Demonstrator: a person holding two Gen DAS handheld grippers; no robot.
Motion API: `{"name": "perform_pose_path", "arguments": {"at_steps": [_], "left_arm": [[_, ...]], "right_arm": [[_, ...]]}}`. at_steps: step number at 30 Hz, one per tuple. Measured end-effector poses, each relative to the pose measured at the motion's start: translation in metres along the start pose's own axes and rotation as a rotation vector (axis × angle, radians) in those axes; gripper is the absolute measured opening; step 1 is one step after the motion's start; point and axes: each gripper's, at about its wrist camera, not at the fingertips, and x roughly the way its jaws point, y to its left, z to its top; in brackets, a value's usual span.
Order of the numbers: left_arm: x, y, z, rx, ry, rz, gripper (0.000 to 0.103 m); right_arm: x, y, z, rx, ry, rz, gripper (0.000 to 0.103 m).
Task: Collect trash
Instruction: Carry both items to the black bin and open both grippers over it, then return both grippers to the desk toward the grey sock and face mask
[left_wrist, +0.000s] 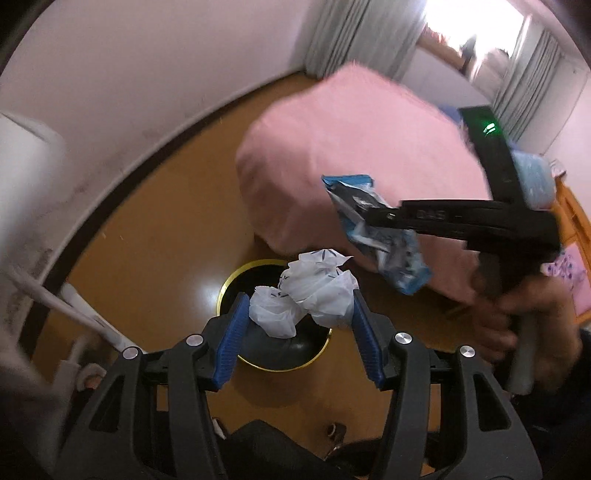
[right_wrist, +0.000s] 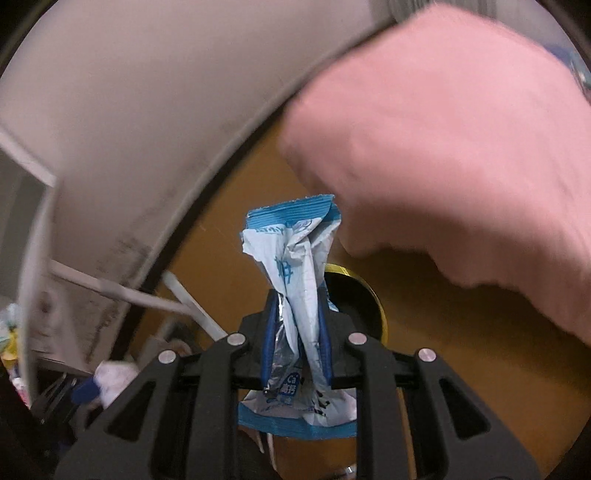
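In the left wrist view my left gripper (left_wrist: 299, 314) holds a crumpled white tissue (left_wrist: 306, 299) between its blue pads, directly above a black bin with a gold rim (left_wrist: 295, 352) on the wooden floor. My right gripper (left_wrist: 373, 218) comes in from the right, shut on a blue and white snack wrapper (left_wrist: 380, 243), up and right of the bin. In the right wrist view the right gripper (right_wrist: 295, 325) pinches the wrapper (right_wrist: 295, 266) at its middle. The bin's rim (right_wrist: 373, 295) shows just behind it.
A bed with a pink blanket (left_wrist: 362, 155) stands behind and right of the bin. A white wall with a dark skirting (left_wrist: 122, 173) curves on the left. White rods (left_wrist: 74, 310) lean by the wall. Curtains (left_wrist: 351, 37) hang at the back.
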Motion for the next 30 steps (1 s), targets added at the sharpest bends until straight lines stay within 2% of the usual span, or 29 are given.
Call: {"name": "perform_pose_path", "arguments": {"at_steps": [2,6,7,10,14,17,19,21,22,24,25,26,30], "left_arm": [[0.037,0.006,-0.006,-0.028,0.055,-0.027,0.054],[0.103,0.027,-0.019,-0.079,0.149,-0.038,0.054],[0.117,0.017,-0.018,-0.087,0.153,-0.034,0.054],[0.140,0.021,-0.023,-0.105,0.168,-0.020,0.055],[0.153,0.024,-0.023,-0.127,0.193,-0.057,0.055],[0.156,0.028,-0.021,-0.144,0.205,-0.052,0.058],[0.157,0.032,-0.023,-0.157,0.209,-0.060,0.062],[0.155,0.033,-0.022,-0.164,0.197,-0.070,0.073],[0.154,0.032,-0.022,-0.163,0.191,-0.073,0.075],[0.151,0.032,-0.021,-0.163,0.180,-0.079,0.080],[0.150,0.032,-0.022,-0.162,0.177,-0.079,0.080],[0.148,0.032,-0.022,-0.162,0.174,-0.079,0.080],[0.134,0.034,-0.022,-0.168,0.136,-0.062,0.080]], "right_arm": [[0.023,-0.016,-0.007,0.028,0.069,-0.025,0.020],[0.057,-0.041,-0.018,0.111,0.176,-0.004,0.020],[0.064,-0.042,-0.019,0.122,0.190,-0.007,0.020],[0.076,-0.032,-0.021,0.128,0.215,-0.016,0.020],[0.085,-0.023,-0.025,0.136,0.222,-0.020,0.020],[0.087,-0.011,-0.025,0.119,0.203,-0.023,0.020],[0.088,-0.008,-0.024,0.113,0.199,-0.011,0.020],[0.087,-0.004,-0.023,0.110,0.195,0.003,0.021],[0.085,-0.003,-0.022,0.111,0.185,0.003,0.024],[0.080,-0.001,-0.019,0.121,0.160,0.003,0.047],[0.076,0.000,-0.017,0.127,0.141,0.004,0.064],[0.072,0.001,-0.017,0.127,0.124,0.005,0.068],[0.059,0.009,-0.012,0.102,0.099,0.023,0.068]]}}
